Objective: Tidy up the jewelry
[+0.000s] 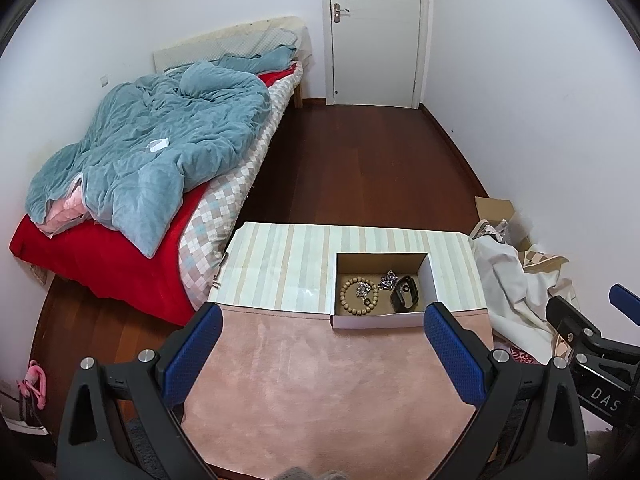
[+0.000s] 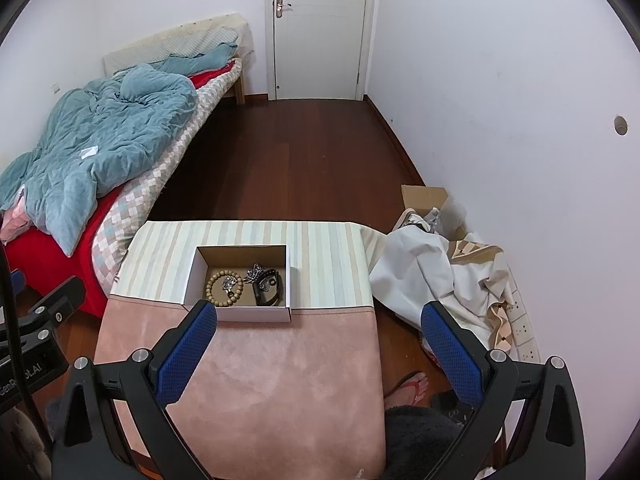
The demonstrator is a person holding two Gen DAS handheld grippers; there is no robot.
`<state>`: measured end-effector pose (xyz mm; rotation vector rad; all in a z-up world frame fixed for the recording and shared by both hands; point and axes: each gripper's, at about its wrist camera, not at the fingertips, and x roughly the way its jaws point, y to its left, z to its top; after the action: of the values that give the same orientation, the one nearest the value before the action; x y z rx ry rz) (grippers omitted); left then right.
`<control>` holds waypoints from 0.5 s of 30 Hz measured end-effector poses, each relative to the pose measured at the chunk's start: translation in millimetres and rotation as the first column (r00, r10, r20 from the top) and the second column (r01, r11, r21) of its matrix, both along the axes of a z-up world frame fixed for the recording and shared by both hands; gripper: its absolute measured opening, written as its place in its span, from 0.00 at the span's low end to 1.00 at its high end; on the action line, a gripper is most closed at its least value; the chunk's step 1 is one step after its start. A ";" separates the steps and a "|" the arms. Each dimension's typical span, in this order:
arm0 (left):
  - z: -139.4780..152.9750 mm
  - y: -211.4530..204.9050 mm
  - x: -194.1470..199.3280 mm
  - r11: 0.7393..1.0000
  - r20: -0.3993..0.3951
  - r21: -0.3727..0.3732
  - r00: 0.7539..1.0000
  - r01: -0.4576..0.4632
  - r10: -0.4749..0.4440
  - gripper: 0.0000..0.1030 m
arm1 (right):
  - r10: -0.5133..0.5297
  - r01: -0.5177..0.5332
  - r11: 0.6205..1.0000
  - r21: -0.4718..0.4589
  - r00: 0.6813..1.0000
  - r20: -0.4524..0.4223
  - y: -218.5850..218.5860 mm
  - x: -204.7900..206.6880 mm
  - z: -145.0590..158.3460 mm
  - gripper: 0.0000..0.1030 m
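A small open cardboard box sits on the table where the striped cloth meets the pink cloth. Inside lie a wooden bead bracelet, a silver chain piece and a black watch-like band. My left gripper is open and empty, held above the pink cloth just short of the box. My right gripper is open and empty, to the right of the box. The right gripper also shows at the left wrist view's right edge.
The table carries a striped cloth at the back and a pink cloth in front. A bed with a blue quilt stands at left. Crumpled cloth and a carton lie on the floor at right. A foot in a sandal is beside the table.
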<state>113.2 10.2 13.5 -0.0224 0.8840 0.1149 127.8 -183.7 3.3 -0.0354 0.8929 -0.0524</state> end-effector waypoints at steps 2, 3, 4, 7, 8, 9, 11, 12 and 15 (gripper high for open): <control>0.5 -0.3 -0.5 1.000 0.002 -0.001 1.000 0.001 -0.001 1.00 | -0.001 0.001 1.000 0.002 1.000 0.000 -0.9 0.1 0.6 1.00; 0.0 -0.4 0.2 1.000 0.000 -0.002 1.000 0.000 0.000 1.00 | -0.001 0.001 1.000 0.002 1.000 0.000 -0.6 -0.4 0.2 1.00; 0.0 -0.6 0.3 1.000 -0.001 0.000 1.000 -0.001 0.001 1.00 | 0.000 0.000 1.000 0.001 1.000 0.000 -1.7 -0.2 1.1 1.00; 0.0 -0.4 0.0 1.000 0.000 -0.003 1.000 -0.002 0.002 1.00 | 0.000 0.000 1.000 0.002 1.000 -0.001 -1.7 -0.2 1.1 1.00; 0.6 -0.7 -0.4 1.000 0.001 -0.004 1.000 -0.002 0.002 1.00 | 0.000 0.000 1.000 0.002 1.000 0.000 -1.4 -0.5 1.2 1.00; 0.7 -0.5 -0.3 1.000 0.000 -0.003 1.000 -0.001 0.001 1.00 | 0.001 -0.001 1.000 0.002 1.000 0.001 -1.3 -0.8 1.1 1.00; 1.1 -0.5 -0.7 1.000 0.000 -0.006 1.000 -0.001 0.001 1.00 | 0.001 -0.001 1.000 0.003 1.000 0.000 -1.6 0.0 1.0 1.00; 1.7 -1.8 -1.0 1.000 0.001 -0.007 1.000 0.001 -0.001 1.00 | 0.001 -0.001 1.000 0.004 1.000 0.002 -1.3 -0.7 0.8 1.00; 2.7 -3.5 -2.2 1.000 0.001 -0.011 1.000 0.006 -0.006 1.00 | 0.005 -0.005 1.000 0.004 1.000 0.005 -1.5 -2.8 4.1 1.00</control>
<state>110.9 6.7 16.2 -0.0305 0.8840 0.1045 125.0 -185.3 7.4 -0.0331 0.8877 -0.0462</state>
